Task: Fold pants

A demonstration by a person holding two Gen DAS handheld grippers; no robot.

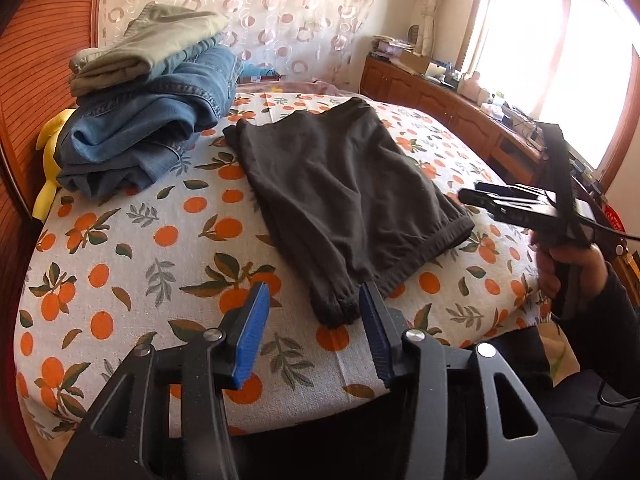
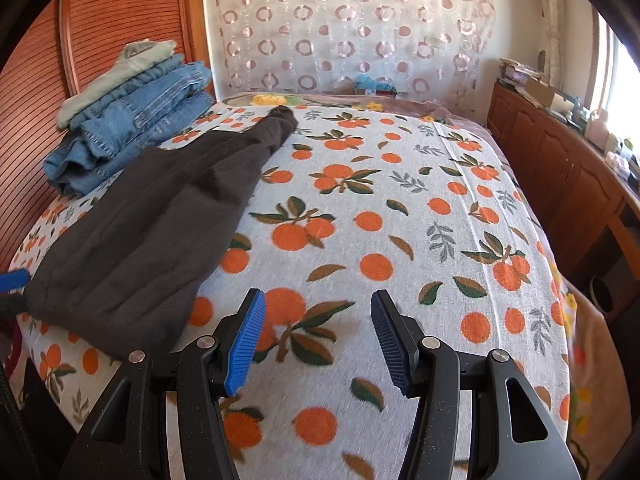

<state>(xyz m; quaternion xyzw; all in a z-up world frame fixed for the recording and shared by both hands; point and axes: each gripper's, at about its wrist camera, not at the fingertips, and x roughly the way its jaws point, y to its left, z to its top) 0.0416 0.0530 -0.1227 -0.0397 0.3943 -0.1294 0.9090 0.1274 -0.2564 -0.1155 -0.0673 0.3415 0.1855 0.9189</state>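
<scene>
Dark grey pants (image 1: 340,184) lie folded flat on the orange-print bed cover (image 1: 160,240), cuffs toward me. My left gripper (image 1: 314,312) is open and empty, hovering just above the near cuff end. In the right wrist view the pants (image 2: 152,232) lie to the left, and my right gripper (image 2: 318,320) is open and empty above bare cover (image 2: 400,220). The right gripper also shows in the left wrist view (image 1: 476,194), held in a hand at the pants' right side.
A stack of folded jeans (image 1: 152,136) topped by khaki pants (image 1: 148,48) sits at the far left near the wooden headboard (image 1: 36,80). A yellow plush toy (image 1: 48,168) lies beside it. A wooden cabinet (image 1: 460,108) with clutter runs along the right wall under the window.
</scene>
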